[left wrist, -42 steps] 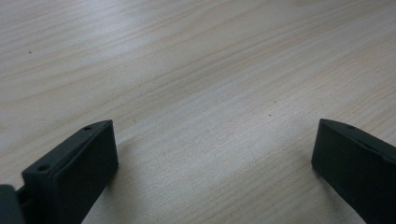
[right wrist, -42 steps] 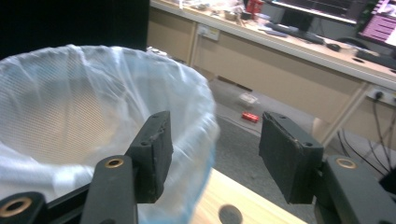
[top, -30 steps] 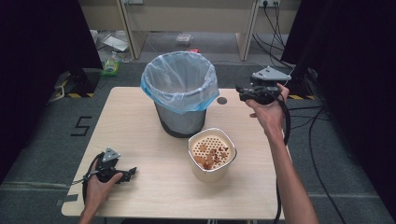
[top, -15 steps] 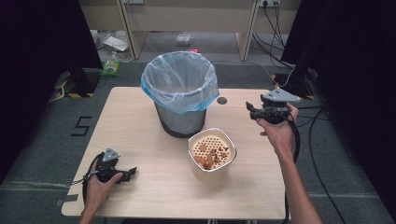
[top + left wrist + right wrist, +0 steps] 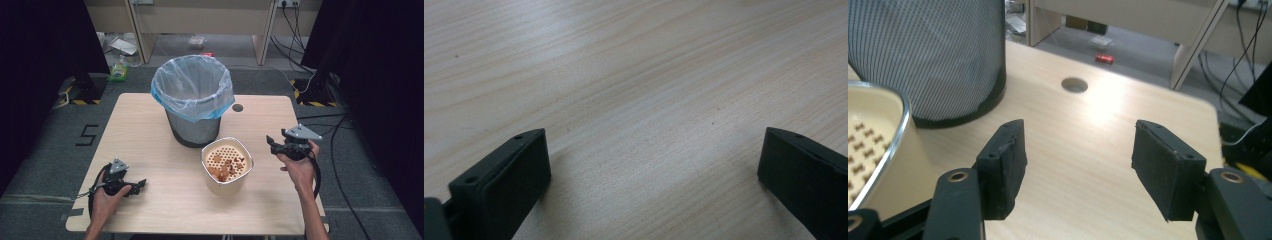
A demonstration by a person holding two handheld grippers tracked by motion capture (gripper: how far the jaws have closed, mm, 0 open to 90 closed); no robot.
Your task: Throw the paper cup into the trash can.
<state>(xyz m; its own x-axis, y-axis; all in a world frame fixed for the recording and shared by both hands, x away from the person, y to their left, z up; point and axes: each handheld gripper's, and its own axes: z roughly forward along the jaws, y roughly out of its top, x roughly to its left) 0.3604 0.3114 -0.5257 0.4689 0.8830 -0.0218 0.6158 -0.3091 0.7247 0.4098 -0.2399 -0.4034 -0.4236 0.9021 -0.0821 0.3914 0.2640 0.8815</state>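
Observation:
A grey mesh waste bin (image 5: 192, 102) lined with a clear blue-edged bag stands at the table's back centre. In front of it sits a cream container (image 5: 226, 165) with a perforated insert and brown scraps inside. My right gripper (image 5: 270, 142) hovers open to the right of the container, jaws pointing at it; the right gripper view has the bin's mesh wall (image 5: 933, 55) and the container's rim (image 5: 895, 125) at left. My left gripper (image 5: 141, 184) rests open on the table's front left corner, and bare wood (image 5: 649, 100) lies between its jaws.
The wooden table (image 5: 150, 130) has a round cable hole (image 5: 237, 107) behind the container. Cables (image 5: 340, 125) trail on the floor at right. Wooden furniture legs and litter, including a red can (image 5: 1104, 58), lie beyond the far edge.
My right gripper has come down and toward the front from beside the bin's rim to level with the container. The left gripper has stayed put.

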